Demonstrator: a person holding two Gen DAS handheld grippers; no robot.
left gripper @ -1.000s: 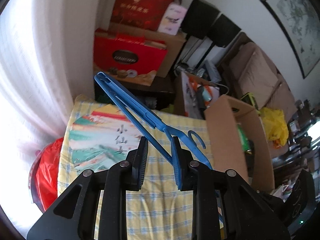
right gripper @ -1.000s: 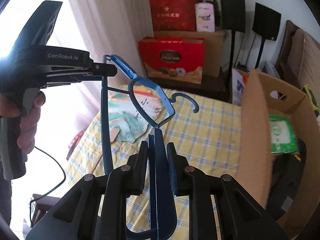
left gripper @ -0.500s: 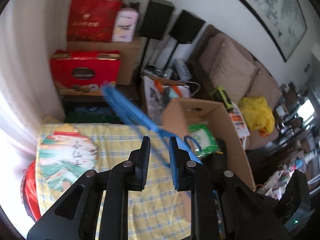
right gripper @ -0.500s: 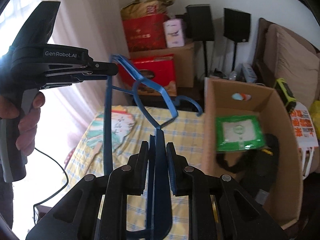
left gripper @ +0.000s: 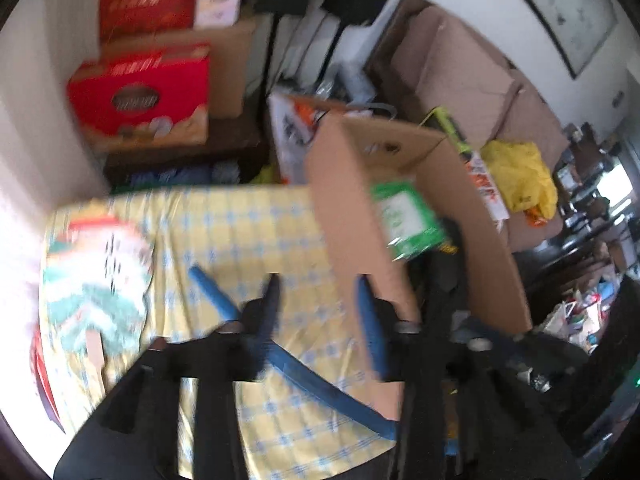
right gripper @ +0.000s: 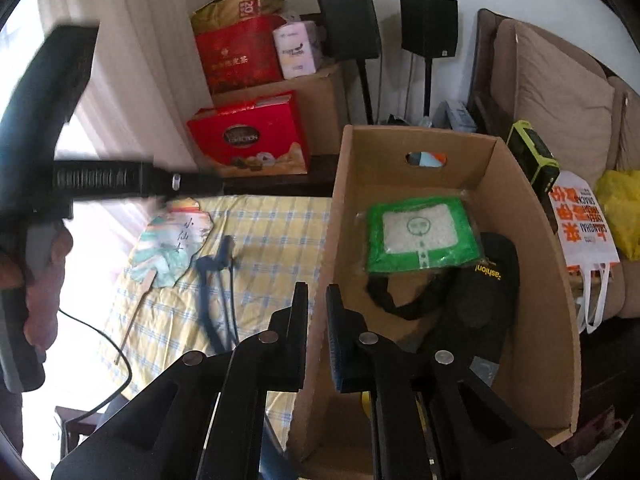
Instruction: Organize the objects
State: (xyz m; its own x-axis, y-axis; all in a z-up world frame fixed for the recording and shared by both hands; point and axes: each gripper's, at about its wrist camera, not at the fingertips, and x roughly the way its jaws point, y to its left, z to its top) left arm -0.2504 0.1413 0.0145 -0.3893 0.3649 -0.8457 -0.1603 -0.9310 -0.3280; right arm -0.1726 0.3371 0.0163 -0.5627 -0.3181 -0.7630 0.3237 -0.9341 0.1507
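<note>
Blue plastic hanger (right gripper: 214, 280) on checked cloth (right gripper: 276, 232)

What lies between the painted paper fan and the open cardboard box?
A folded blue plastic hanger, on the yellow checked cloth between the painted paper fan and the open cardboard box; the right wrist view shows it.

Both wrist views angle down from above — sharing checked cloth (left gripper: 256, 236) and cardboard box (right gripper: 516, 216).

"ashion" on black cap (right gripper: 494, 268), "SHANGHAI SNACK" on white bag (right gripper: 582, 224), "20" on brown sack (right gripper: 248, 6)
</note>
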